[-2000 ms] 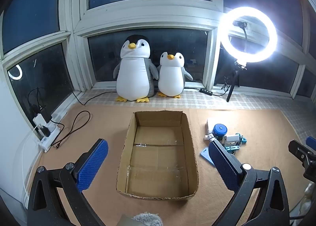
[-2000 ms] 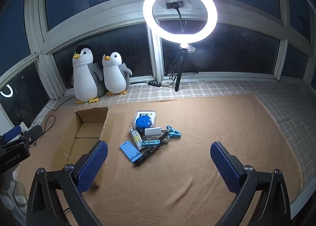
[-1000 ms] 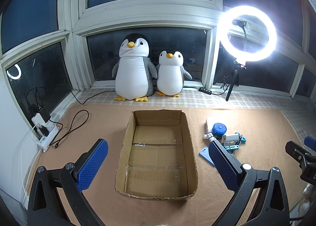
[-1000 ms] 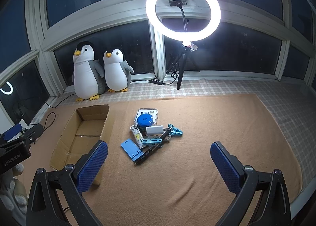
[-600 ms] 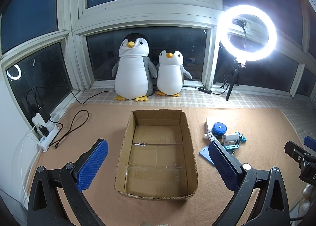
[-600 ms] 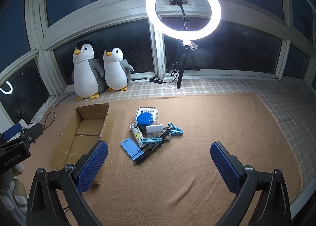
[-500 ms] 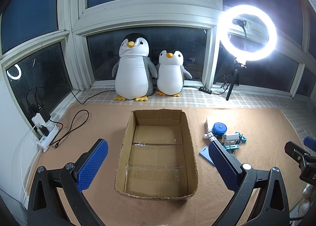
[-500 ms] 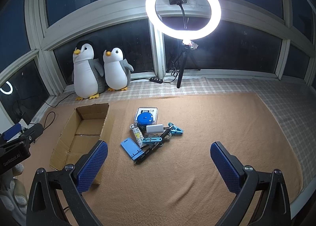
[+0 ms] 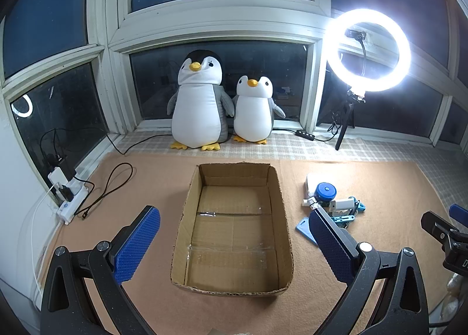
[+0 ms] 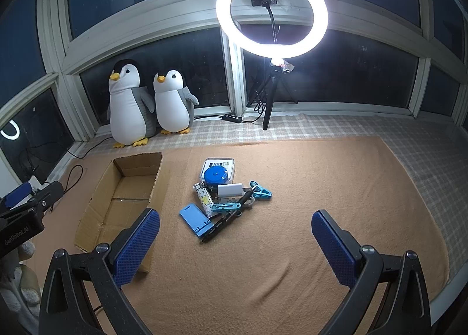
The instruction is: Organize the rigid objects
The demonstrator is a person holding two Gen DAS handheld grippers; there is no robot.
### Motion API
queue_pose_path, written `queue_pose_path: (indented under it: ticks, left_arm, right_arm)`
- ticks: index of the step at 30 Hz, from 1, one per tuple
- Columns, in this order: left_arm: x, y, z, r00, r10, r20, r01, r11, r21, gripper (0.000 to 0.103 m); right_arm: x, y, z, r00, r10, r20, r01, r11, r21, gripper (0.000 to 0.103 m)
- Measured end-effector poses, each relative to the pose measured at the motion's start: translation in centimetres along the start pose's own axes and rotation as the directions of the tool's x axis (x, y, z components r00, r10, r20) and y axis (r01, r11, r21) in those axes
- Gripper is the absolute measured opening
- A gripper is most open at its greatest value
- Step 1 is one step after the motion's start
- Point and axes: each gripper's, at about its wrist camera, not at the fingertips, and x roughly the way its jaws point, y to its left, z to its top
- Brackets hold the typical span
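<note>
An open cardboard box (image 9: pixel 280 209) (image 10: pixel 93 209) lies on the tan mat with nothing in it. Right of it is a heap of small items: a blue round tape measure (image 10: pixel 216 175) (image 9: pixel 325 190), a white charger (image 10: pixel 230 189), a blue phone stand (image 10: pixel 194 219), a black pen (image 10: pixel 225 219), a teal clip (image 10: pixel 261 190) and a patterned lighter (image 10: pixel 204 199). My left gripper (image 9: pixel 234 242) hangs open above the near end of the box. My right gripper (image 10: pixel 235 242) is open over the mat, nearer than the heap. Neither holds anything.
Two plush penguins (image 9: pixel 201 106) sit on the sill behind the box. A lit ring light (image 10: pixel 272 13) stands on a tripod at the back. A power strip with cables (image 9: pixel 68 197) lies at the left edge of the mat.
Both views have shifted only slightly; the grippers stay open and nothing on the mat has moved.
</note>
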Motion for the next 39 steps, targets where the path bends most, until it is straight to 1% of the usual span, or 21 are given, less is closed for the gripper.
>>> queue_pose_path:
  ticks: [11, 23, 30, 36, 39]
  left_arm:
    - [-0.02, 0.01, 0.02, 1.000, -0.001, 0.000, 0.001, 1.000, 0.000, 0.103]
    - [0.03, 0.06, -0.12, 1.000, 0.000, -0.002, 0.000, 1.000, 0.000, 0.103]
    - [0.16, 0.49, -0.44, 1.000, 0.004, -0.008, -0.005, 1.000, -0.007, 0.103]
    - [0.33, 0.68, -0.47, 1.000, 0.005, -0.010, -0.005, 1.000, -0.006, 0.103]
    - [0.48, 0.74, -0.35, 1.000, 0.008, -0.014, -0.008, 1.000, -0.008, 0.103]
  right_arm:
    - [-0.04, 0.04, -0.05, 1.000, 0.000, 0.001, 0.000, 1.000, -0.003, 0.103]
    - [0.31, -0.13, 0.10, 1.000, 0.013, -0.016, -0.013, 1.000, 0.005, 0.103]
    - [0.13, -0.30, 0.17, 1.000, -0.014, -0.001, 0.014, 1.000, 0.017, 0.102]
    - [0.40, -0.78, 0.26, 1.000, 0.029, -0.010, -0.029, 0.999, 0.036, 0.102]
    - [0.59, -0.63, 0.02, 0.999, 0.030, -0.018, -0.030, 0.999, 0.037, 0.103]
